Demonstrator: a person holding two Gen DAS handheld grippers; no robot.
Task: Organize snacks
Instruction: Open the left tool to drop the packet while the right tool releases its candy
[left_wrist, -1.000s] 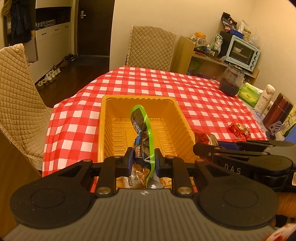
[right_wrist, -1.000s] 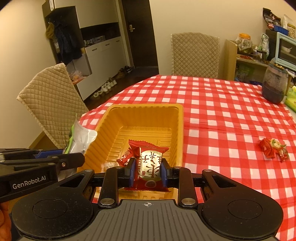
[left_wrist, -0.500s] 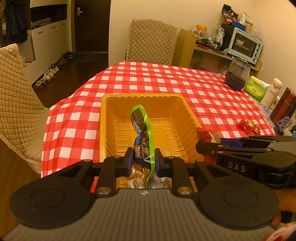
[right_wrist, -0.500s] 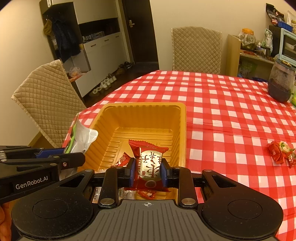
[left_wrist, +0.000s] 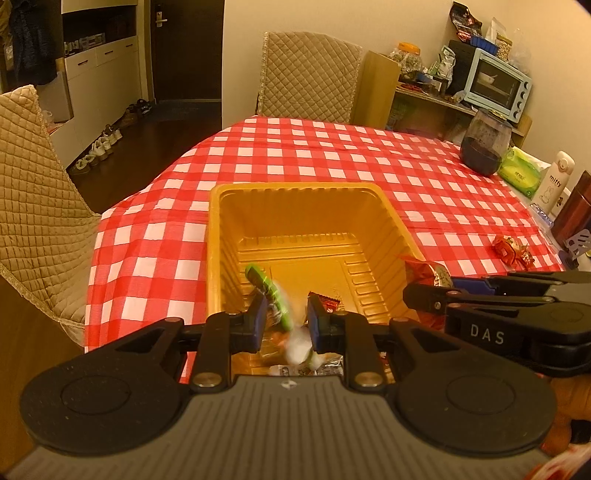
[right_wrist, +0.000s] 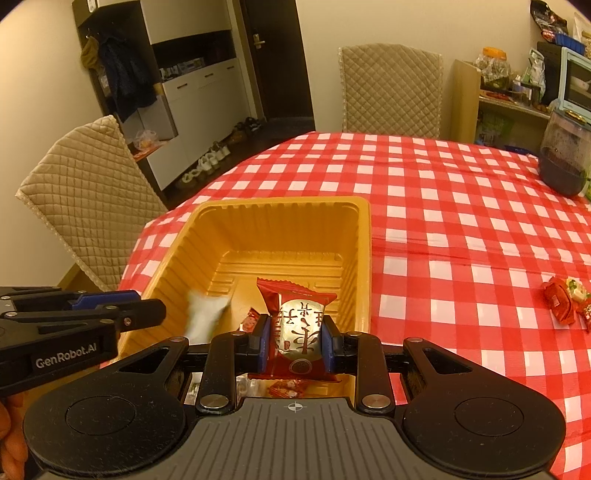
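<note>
A yellow plastic tray (left_wrist: 299, 192) (right_wrist: 280, 203) sits on the red checked tablecloth with several small wrapped snacks at its near end. My left gripper (left_wrist: 284, 317) is open above the tray's near end; a green-edged snack packet (left_wrist: 275, 299) is blurred, falling out from between its fingers, and shows as a white blur in the right wrist view (right_wrist: 203, 314). My right gripper (right_wrist: 297, 336) is shut on a red and silver snack packet (right_wrist: 299, 325) over the tray's near right part.
Red wrapped candies (left_wrist: 511, 249) (right_wrist: 565, 301) lie on the cloth to the right. A dark jar (left_wrist: 484, 146), a green pack, a white bottle (left_wrist: 554, 181) and a brown flask stand at the far right. Quilted chairs (left_wrist: 33, 206) stand left and behind.
My left gripper opened and let go of the green-edged packet, which is dropping into the tray. My right gripper still holds the red packet over the tray.
</note>
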